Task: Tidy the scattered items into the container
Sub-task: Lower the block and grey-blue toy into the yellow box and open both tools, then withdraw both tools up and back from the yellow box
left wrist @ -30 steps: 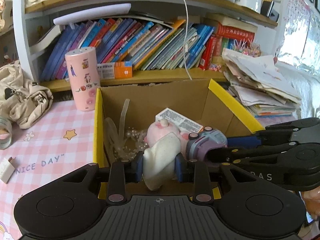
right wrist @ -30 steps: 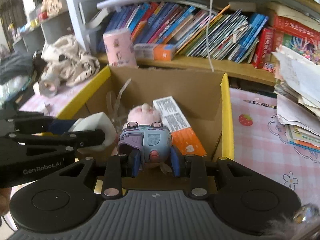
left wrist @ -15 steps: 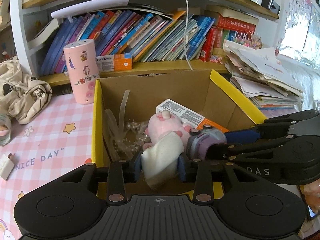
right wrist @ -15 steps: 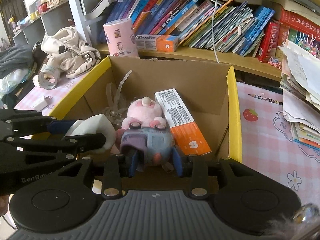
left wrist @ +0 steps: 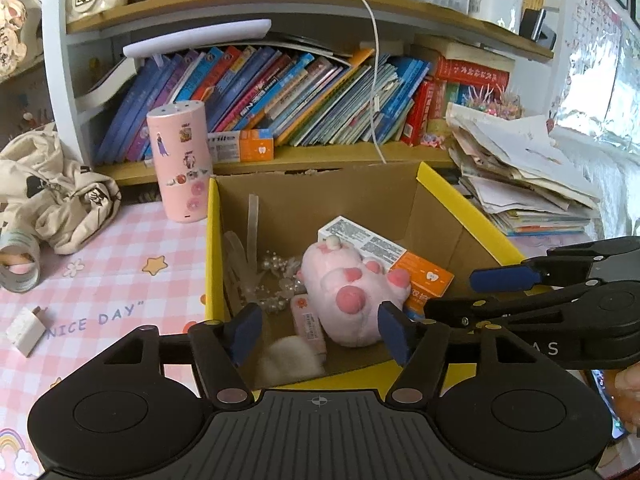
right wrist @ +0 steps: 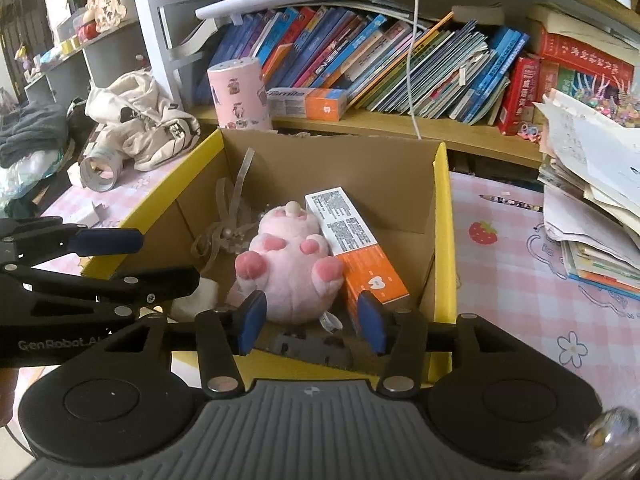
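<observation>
A cardboard box with yellow rims (left wrist: 212, 248) (right wrist: 442, 220) stands before the bookshelf. In it lie a pink plush toy (left wrist: 344, 292) (right wrist: 288, 264), an orange-and-white toothpaste carton (left wrist: 384, 252) (right wrist: 352, 240) and a beaded ribbon (left wrist: 272, 284). My left gripper (left wrist: 320, 332) (right wrist: 136, 260) hangs over the box's near edge, jaws opening, nothing between them. A white soft item (left wrist: 290, 356) (right wrist: 196, 298) lies loose just below. My right gripper (right wrist: 311, 322) (left wrist: 480, 294) is beside it, jaws opening too. The purple toy truck (right wrist: 312, 346) lies under it, free of the pads.
A pink cylinder (left wrist: 182, 160) stands at the box's back left corner. A cream bag (left wrist: 52, 196), a tape roll (left wrist: 18, 268) and a white plug (left wrist: 26, 330) lie on the pink checked mat to the left. A paper stack (left wrist: 520, 176) is piled on the right.
Both grippers have opened. The white soft item has dropped out of the left one and the toy truck out of the right one, both into the box.
</observation>
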`<state>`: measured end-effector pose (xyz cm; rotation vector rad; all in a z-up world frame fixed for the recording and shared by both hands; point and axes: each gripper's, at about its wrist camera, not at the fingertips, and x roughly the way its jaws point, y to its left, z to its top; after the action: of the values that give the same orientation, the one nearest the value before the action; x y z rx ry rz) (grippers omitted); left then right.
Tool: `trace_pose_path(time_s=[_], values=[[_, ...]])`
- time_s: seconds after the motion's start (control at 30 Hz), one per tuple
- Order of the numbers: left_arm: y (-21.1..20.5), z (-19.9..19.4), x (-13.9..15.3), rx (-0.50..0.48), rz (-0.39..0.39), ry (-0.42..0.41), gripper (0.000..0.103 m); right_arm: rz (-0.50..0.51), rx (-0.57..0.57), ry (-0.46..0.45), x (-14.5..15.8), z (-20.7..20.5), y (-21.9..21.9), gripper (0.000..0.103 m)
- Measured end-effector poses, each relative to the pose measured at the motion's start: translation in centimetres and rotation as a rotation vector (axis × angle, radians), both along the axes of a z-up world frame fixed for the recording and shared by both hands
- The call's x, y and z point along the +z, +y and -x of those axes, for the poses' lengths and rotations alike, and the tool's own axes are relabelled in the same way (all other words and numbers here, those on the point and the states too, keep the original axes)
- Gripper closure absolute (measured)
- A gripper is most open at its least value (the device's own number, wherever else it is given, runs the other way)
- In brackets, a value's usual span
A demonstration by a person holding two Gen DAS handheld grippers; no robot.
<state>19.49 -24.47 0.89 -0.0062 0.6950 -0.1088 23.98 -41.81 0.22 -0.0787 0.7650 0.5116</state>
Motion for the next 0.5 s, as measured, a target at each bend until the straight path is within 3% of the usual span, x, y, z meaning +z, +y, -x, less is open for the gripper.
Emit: trace_pose_path(time_s=[0.5], values=[[-0.3, 3.7, 1.2, 0.035, -0.005, -0.089, 0.034, -0.049, -0.067, -0.090, 1.3, 4.0, -1.2, 0.049]])
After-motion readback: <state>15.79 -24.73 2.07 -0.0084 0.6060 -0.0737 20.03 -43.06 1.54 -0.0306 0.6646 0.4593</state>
